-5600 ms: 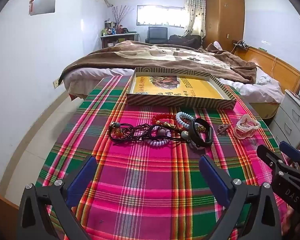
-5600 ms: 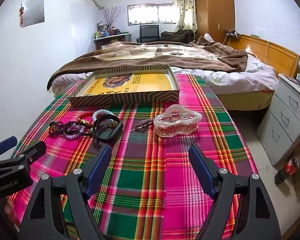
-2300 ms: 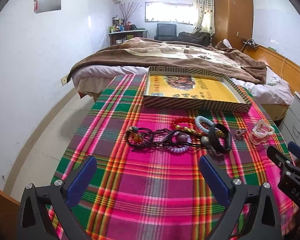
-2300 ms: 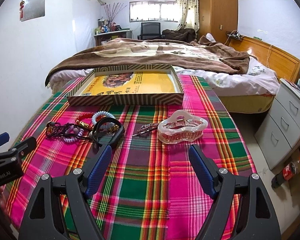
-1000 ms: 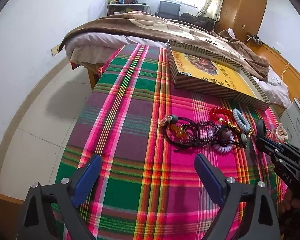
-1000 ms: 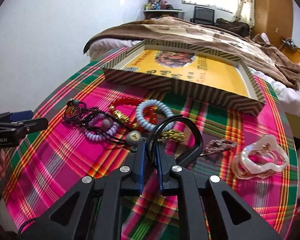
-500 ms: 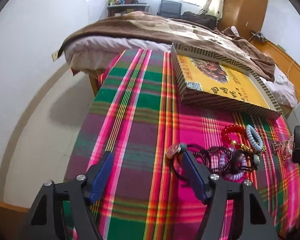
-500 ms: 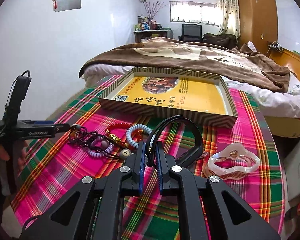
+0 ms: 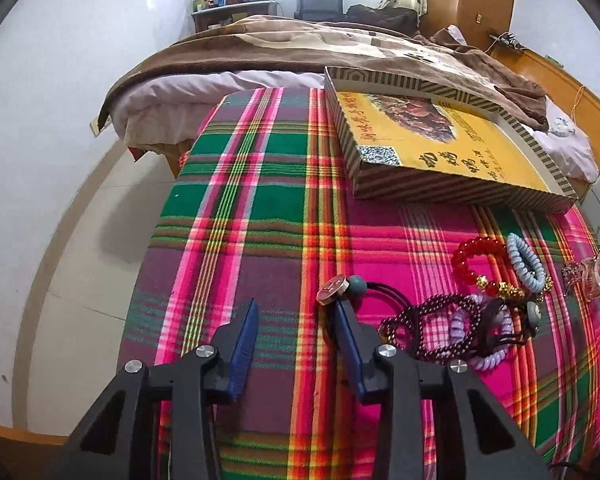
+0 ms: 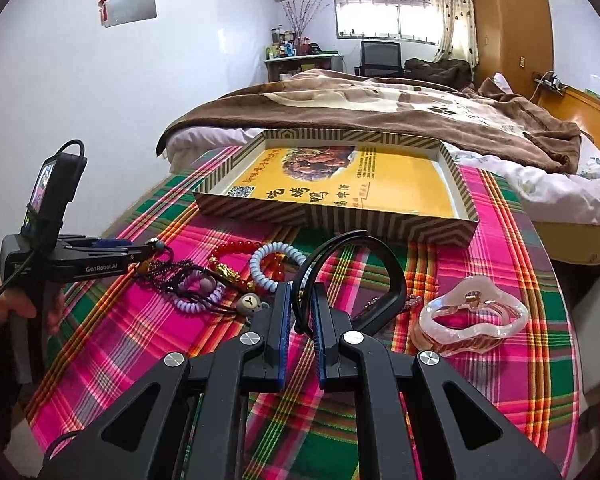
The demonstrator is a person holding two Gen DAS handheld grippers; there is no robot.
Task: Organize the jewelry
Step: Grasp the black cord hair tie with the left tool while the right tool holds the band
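A heap of jewelry lies on the plaid cloth: a black cord bracelet with a teal bead and round charm (image 9: 342, 286), dark maroon beads (image 9: 428, 320), a purple coil (image 9: 480, 340), a red bead bracelet (image 10: 236, 250) and a pale blue coil tie (image 10: 276, 264). My left gripper (image 9: 296, 304) is at the heap's left end, its jaws closing. Only cloth shows between them, and its right fingertip (image 9: 340, 312) is just below the charm. My right gripper (image 10: 300, 292) is shut on a black band (image 10: 396, 276), which arches up ahead of its pads.
A shallow striped box with a yellow floor (image 10: 332, 220) stands at the far side of the table, against a bed. A clear hair claw (image 10: 472, 320) and a small sparkly pin (image 10: 374, 304) lie right of the band. The table's left edge drops to the floor.
The left gripper's jaws have narrowed a lot and it has slid right, up to the cord bracelet's charm. The right gripper has stayed shut on the black band and lifted it slightly.
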